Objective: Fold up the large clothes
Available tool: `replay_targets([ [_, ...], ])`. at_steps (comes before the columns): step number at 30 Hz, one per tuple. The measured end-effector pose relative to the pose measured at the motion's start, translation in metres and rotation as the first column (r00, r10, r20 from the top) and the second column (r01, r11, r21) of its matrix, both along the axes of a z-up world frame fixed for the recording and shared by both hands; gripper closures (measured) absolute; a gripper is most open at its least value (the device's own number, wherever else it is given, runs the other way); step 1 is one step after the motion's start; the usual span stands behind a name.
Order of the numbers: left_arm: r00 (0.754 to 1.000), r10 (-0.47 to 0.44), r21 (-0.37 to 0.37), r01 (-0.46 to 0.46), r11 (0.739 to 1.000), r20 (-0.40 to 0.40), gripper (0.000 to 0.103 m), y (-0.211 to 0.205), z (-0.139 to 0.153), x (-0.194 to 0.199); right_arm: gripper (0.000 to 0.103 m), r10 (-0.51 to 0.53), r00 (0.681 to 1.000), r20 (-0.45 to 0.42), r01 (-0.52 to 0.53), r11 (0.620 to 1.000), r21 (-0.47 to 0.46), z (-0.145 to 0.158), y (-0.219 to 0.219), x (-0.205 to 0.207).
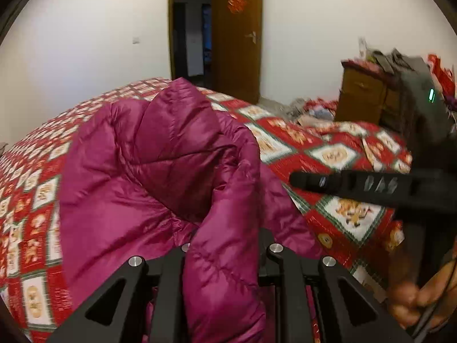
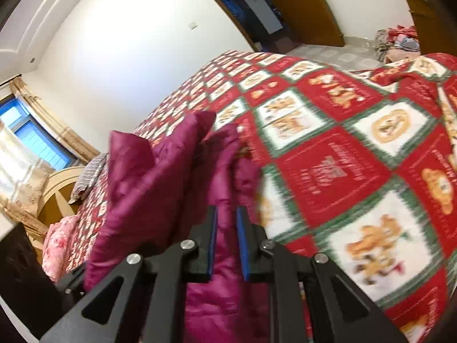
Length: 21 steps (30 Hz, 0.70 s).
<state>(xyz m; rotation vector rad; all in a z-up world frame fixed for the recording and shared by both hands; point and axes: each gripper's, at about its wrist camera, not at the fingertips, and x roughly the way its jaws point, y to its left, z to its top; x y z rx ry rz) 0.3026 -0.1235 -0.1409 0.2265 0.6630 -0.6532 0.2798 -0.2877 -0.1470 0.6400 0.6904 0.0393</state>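
Observation:
A magenta quilted down jacket (image 1: 160,165) lies bunched on the red patterned bedspread (image 1: 337,154). My left gripper (image 1: 225,245) is shut on a thick fold of the jacket, which hides its fingertips. My right gripper shows in the left wrist view (image 1: 308,181) as a black finger over the bedspread, right of the jacket. In the right wrist view the jacket (image 2: 160,171) runs up between the right gripper's (image 2: 227,217) blue-padded fingers (image 2: 212,243), which stand a narrow gap apart; whether they pinch the fabric is unclear in the blur.
An open brown door (image 1: 237,34) and dark doorway stand in the far white wall. A wooden cabinet (image 1: 365,97) with clutter stands at the right. In the right wrist view, a headboard (image 2: 57,188), pillows and a window (image 2: 31,140) are at the left.

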Motion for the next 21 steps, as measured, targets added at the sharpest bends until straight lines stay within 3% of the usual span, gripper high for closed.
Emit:
replay_targets([
  [2, 1.000, -0.017, 0.020, 0.017, 1.000, -0.011, 0.086, -0.008, -0.009, -0.001, 0.083, -0.005, 1.000, 0.006, 0.005, 1.000, -0.003, 0.003, -0.009, -0.004],
  [3, 1.000, -0.024, 0.026, 0.024, 0.999, -0.015, 0.085, -0.011, -0.012, -0.001, 0.077, 0.006, 1.000, 0.018, -0.006, 1.000, 0.007, 0.006, -0.011, -0.004],
  [6, 0.999, -0.050, 0.049, 0.050, 0.998, -0.009, 0.085, -0.019, -0.021, -0.004, 0.030, 0.057, 0.997, 0.053, -0.059, 0.997, 0.056, 0.017, -0.017, 0.008],
  [8, 0.999, -0.052, 0.049, 0.052, 0.997, -0.013, 0.085, -0.018, -0.022, -0.003, 0.030, 0.094, 0.994, 0.062, -0.098, 0.993, 0.059, 0.018, -0.014, 0.019],
  [9, 0.999, -0.050, 0.046, 0.051, 0.998, -0.018, 0.085, -0.017, -0.023, -0.003, 0.033, 0.113, 0.992, 0.056, -0.116, 0.993, 0.038, 0.015, -0.012, 0.028],
  [11, 0.999, -0.046, 0.043, 0.047, 0.998, -0.025, 0.085, -0.018, -0.024, -0.002, 0.050, 0.178, 0.984, 0.009, -0.177, 0.984, -0.019, 0.009, -0.003, 0.051],
  [12, 0.999, -0.045, 0.045, 0.046, 0.998, -0.024, 0.085, -0.017, -0.024, -0.003, 0.068, 0.213, 0.977, -0.020, -0.213, 0.977, -0.025, 0.005, 0.003, 0.059],
  [13, 0.999, -0.046, 0.046, 0.047, 0.998, -0.024, 0.082, -0.015, -0.023, -0.005, 0.077, 0.241, 0.969, -0.053, -0.243, 0.970, -0.028, -0.003, 0.008, 0.069],
  [17, 0.995, -0.082, 0.016, 0.083, 0.996, -0.048, 0.073, -0.002, -0.011, -0.013, 0.083, 0.236, 0.962, -0.139, -0.246, 0.968, -0.055, -0.016, 0.013, 0.081],
  [21, 0.995, -0.097, 0.074, 0.094, 0.993, 0.037, 0.068, 0.006, 0.000, -0.043, 0.087, 0.238, 0.954, -0.181, -0.257, 0.962, -0.091, -0.019, 0.016, 0.084],
])
